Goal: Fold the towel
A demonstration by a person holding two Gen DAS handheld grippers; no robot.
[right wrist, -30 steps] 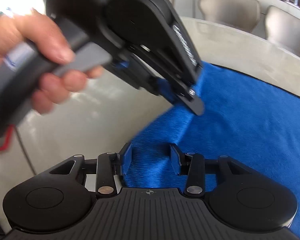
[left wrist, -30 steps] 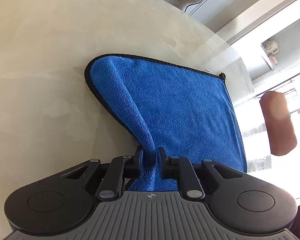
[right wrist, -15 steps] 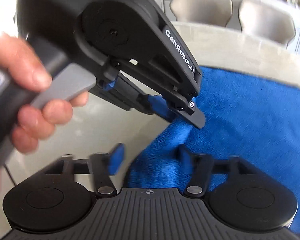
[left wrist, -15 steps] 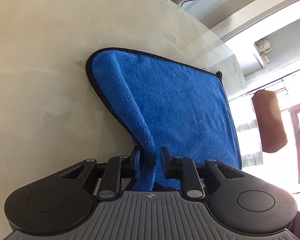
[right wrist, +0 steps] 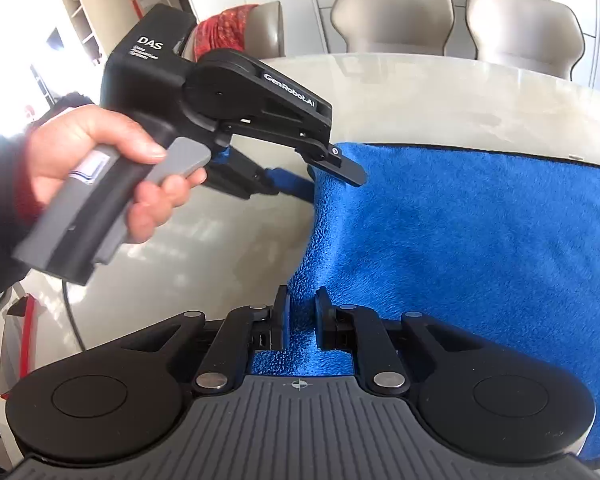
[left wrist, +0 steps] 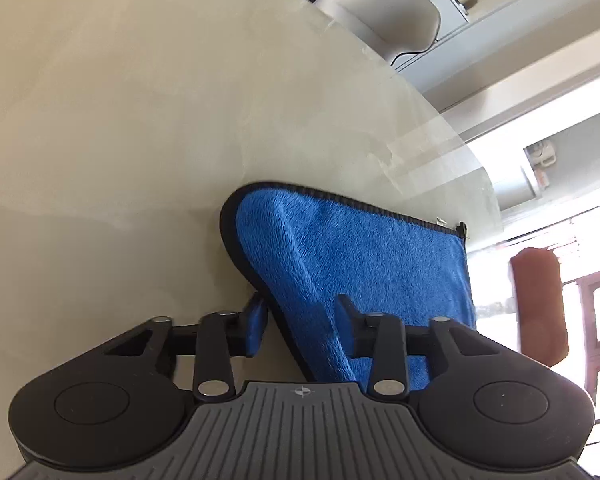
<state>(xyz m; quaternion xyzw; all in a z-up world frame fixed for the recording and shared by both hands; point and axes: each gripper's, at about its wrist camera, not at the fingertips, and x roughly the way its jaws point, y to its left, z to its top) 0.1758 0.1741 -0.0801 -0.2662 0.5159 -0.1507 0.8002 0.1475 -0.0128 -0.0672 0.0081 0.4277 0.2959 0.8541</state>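
Two handheld grippers working a blue towel [right wrist: 460, 240] lying on a pale table [left wrist: 120, 120].

The right gripper [right wrist: 300, 314] is closing on the towel's near edge; only its view is showing the person's hand [right wrist: 100, 168], while the left gripper [left wrist: 300, 320], jaws apart and closing, is straddling a raised fold.

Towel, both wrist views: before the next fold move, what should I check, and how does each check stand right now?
1. Edge of towel inside right claw: ok, jaws closing on it.
2. Firm grip by left claw: not ok; jaws closing, pads not pressing the cloth between them.
3. Far hem flat on table: ok.
4. Near corners matched: cannot tell.
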